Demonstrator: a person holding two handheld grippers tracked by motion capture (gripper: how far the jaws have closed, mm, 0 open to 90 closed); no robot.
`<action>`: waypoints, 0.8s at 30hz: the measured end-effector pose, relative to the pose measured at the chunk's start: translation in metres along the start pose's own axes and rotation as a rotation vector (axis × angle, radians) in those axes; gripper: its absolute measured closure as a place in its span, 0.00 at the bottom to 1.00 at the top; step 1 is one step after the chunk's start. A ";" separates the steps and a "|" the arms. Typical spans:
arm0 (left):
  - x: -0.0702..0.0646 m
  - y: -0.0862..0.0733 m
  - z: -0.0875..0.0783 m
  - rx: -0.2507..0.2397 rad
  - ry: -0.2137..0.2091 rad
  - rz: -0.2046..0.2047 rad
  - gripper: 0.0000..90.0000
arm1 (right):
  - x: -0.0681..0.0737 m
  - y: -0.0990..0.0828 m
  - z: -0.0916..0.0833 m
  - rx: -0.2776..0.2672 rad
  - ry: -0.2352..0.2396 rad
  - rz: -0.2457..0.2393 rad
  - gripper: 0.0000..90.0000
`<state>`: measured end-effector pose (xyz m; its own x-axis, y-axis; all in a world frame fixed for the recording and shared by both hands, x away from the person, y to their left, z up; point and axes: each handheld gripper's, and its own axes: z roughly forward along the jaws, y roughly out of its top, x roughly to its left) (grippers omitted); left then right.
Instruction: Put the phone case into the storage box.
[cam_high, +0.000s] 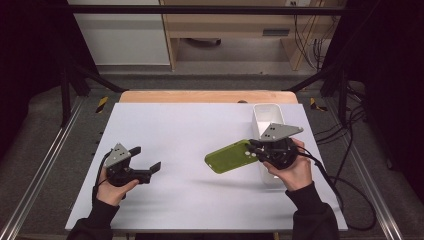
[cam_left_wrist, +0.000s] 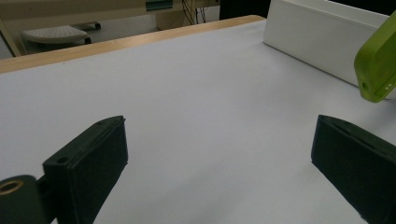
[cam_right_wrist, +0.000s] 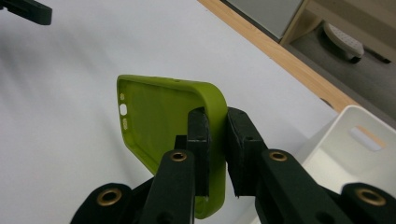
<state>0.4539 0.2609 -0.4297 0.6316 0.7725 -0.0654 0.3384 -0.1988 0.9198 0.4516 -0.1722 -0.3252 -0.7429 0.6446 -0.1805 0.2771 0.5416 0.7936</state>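
Observation:
A green phone case hangs above the white table mat, held by its right end. My right gripper is shut on the case's rim. In the right gripper view the two black jaws pinch the case's side wall, and the hollow inside of the case faces the camera. My left gripper is at the table's left, open, with nothing between its jaws. In the left gripper view the jaws stand wide apart over bare mat, and a corner of the green case shows at the upper right.
A white rectangular bin stands at the right of the table, just behind my right hand; its wall and its rim show in the gripper views. The white mat lies on a wooden tabletop.

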 end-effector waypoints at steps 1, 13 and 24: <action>0.001 -0.002 0.000 0.001 0.000 -0.001 0.04 | 0.000 0.002 -0.001 0.005 -0.009 -0.008 0.90; 0.008 -0.011 0.000 0.003 0.017 -0.001 0.04 | -0.004 0.026 -0.010 0.056 -0.097 -0.112 0.89; 0.012 -0.015 0.000 0.009 0.026 -0.002 0.04 | -0.009 0.049 -0.014 0.098 -0.150 -0.227 0.89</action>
<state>0.4564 0.2732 -0.4438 0.6128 0.7882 -0.0573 0.3463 -0.2026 0.9160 0.4638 -0.1590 -0.2767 -0.6964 0.5696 -0.4367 0.1773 0.7261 0.6644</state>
